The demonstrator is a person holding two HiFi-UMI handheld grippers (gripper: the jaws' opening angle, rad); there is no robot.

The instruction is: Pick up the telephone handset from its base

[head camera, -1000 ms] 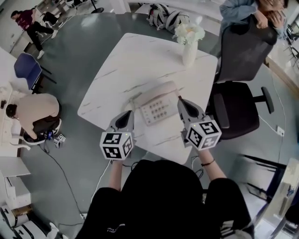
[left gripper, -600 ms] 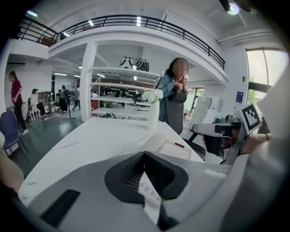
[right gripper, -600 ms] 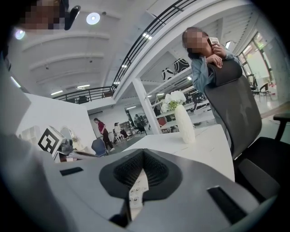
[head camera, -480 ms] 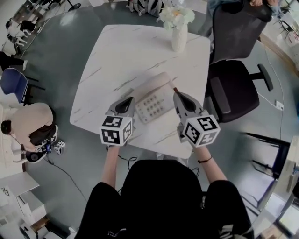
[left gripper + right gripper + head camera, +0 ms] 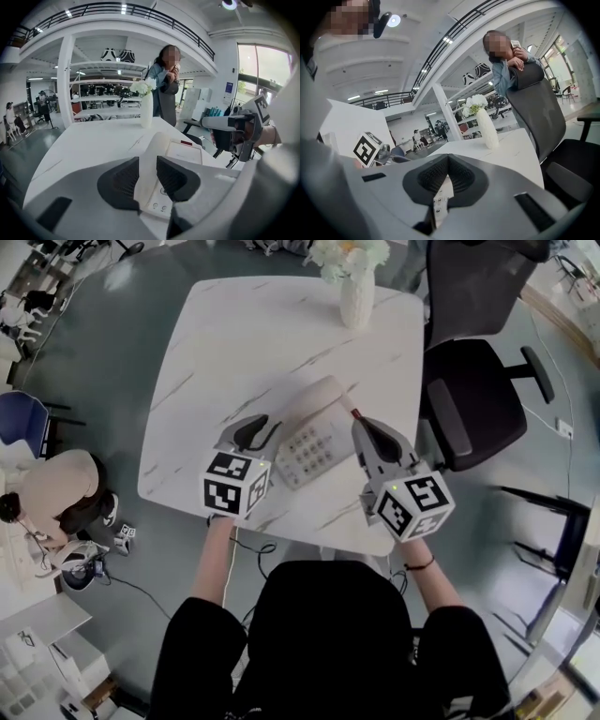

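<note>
We see the handset [image 5: 314, 399] lying in its cradle along the far-left side of the base [image 5: 311, 454]. The base sits on the white marbled worktop [image 5: 234, 343], towards the edge nearest us.

Beyond the base, at the worktop's far edge, a white vase [image 5: 356, 298] of flowers stands well apart from it. To the right of the base, off the worktop, is a black office chair [image 5: 473, 395], and the gripper views show a person [image 5: 157, 77] leaning on its back. Far to the left of the base, down on the floor, a crouching person [image 5: 56, 486] bends over, with a blue chair [image 5: 19, 423] near them.

The left gripper [image 5: 266, 430] is just beside the base's near-left end and tilts downward. Its fingers [image 5: 123, 178] are opening and stand part way apart. The handset shows in the gap between them, flanked on both sides, but we do not see the pads pressing on it, so we read this gripper as released.

The right gripper [image 5: 357, 420] is just beside the right side of the base. Its fingers [image 5: 461, 176] are clenched with the tips meeting, and they grasp nothing. Through the narrow slit below the tips we see a strip of the keypad [image 5: 440, 199] on the base.
</note>
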